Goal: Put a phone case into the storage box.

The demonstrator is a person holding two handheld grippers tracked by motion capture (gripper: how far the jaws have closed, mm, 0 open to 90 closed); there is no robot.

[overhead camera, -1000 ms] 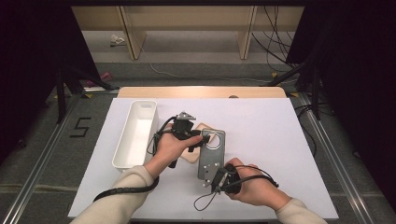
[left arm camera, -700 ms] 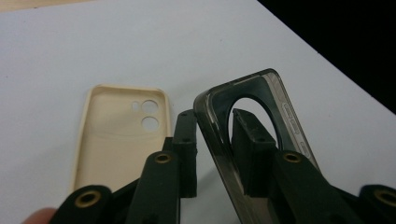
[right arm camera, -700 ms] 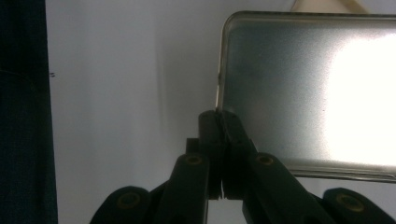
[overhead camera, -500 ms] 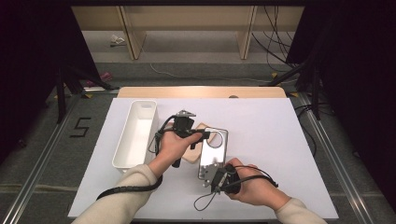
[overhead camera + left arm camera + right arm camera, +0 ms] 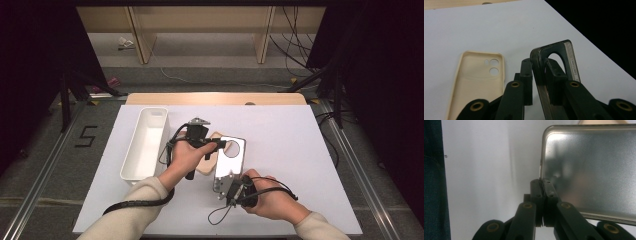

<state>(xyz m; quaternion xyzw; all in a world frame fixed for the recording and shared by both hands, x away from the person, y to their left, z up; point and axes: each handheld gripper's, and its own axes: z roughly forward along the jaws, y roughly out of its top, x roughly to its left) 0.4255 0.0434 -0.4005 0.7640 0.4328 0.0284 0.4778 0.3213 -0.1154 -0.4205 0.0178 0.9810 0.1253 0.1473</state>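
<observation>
At frame centre, my left gripper [image 5: 216,145] has just closed its jaws on the camera-hole end of the smoky translucent phone case [image 5: 230,160]; my right gripper [image 5: 223,186] pinches its near corner. A cream phone case [image 5: 474,82] lies beside it.

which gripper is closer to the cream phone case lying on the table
Left. The left gripper hovers right beside the cream phone case; the right gripper sits nearer the person.

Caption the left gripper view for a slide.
Left gripper clamps the camera-cutout end of a smoky translucent phone case, beside a cream silicone phone case lying open side up on the white table.
</observation>
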